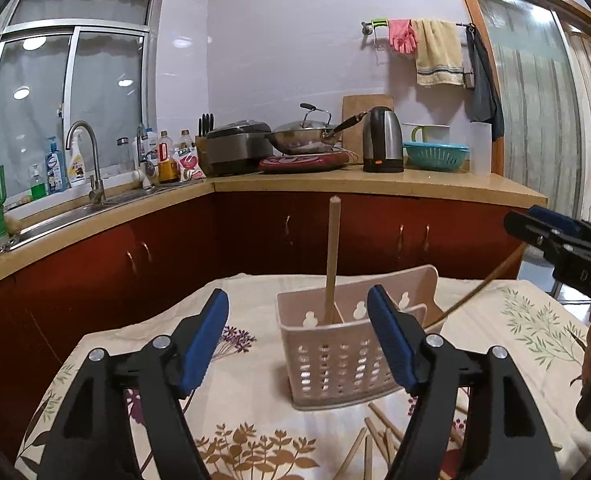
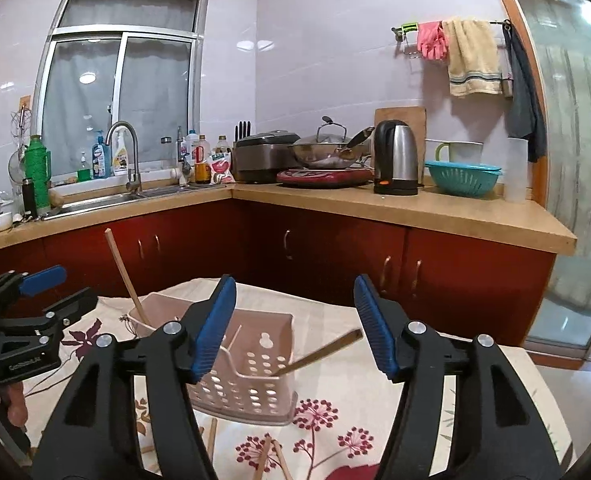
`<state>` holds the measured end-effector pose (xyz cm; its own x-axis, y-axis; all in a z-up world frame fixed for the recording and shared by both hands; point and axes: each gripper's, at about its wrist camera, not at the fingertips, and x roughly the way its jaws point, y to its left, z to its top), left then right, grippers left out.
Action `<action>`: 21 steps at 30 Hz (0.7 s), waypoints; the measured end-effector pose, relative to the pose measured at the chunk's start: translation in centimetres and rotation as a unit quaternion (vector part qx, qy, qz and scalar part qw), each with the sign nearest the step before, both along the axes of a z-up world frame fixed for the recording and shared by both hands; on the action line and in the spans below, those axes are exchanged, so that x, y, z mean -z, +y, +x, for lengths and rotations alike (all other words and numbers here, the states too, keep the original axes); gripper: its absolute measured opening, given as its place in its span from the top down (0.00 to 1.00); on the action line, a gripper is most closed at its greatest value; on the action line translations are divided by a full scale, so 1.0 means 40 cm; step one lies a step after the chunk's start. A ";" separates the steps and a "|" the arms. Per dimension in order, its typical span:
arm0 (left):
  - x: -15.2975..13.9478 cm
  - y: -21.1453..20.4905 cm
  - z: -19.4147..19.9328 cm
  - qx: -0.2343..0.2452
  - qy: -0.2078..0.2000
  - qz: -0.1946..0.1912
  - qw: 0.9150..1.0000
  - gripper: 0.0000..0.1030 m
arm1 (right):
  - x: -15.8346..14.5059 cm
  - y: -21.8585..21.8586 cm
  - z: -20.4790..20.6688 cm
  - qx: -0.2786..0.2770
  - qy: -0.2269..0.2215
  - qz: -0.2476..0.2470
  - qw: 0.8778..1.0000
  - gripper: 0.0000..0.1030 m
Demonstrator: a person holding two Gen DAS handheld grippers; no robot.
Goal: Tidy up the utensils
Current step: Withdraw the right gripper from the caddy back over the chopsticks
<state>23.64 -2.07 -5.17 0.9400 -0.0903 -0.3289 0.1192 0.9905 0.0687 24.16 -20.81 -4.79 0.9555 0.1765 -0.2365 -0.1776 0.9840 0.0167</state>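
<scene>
Chopsticks are the job, and one (image 1: 330, 260) stands nearly upright in the left compartment of my pink utensil caddy (image 1: 335, 364), while a second (image 2: 319, 351) leans far out of its right end. More loose chopsticks (image 1: 369, 438) lie flat on the floral tablecloth (image 1: 239, 400) just in front of the caddy. My left gripper (image 1: 297, 342) is spread wide with nothing between its blue pads, hovering just short of the caddy. My right gripper (image 2: 293, 326) is also spread and holds nothing, poised over the caddy's right end near the leaning chopstick.
</scene>
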 end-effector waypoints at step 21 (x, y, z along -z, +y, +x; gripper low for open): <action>0.094 0.043 -0.190 -0.041 0.040 -0.011 0.998 0.31 | 0.135 -0.005 -0.279 0.004 0.036 0.007 0.999 0.48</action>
<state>16.05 -0.33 -8.92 0.9156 -0.0223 -0.4015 0.0422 0.9983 0.0407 13.02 -21.01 -10.18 0.9372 0.1732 -0.3029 -0.1683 0.9848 0.0422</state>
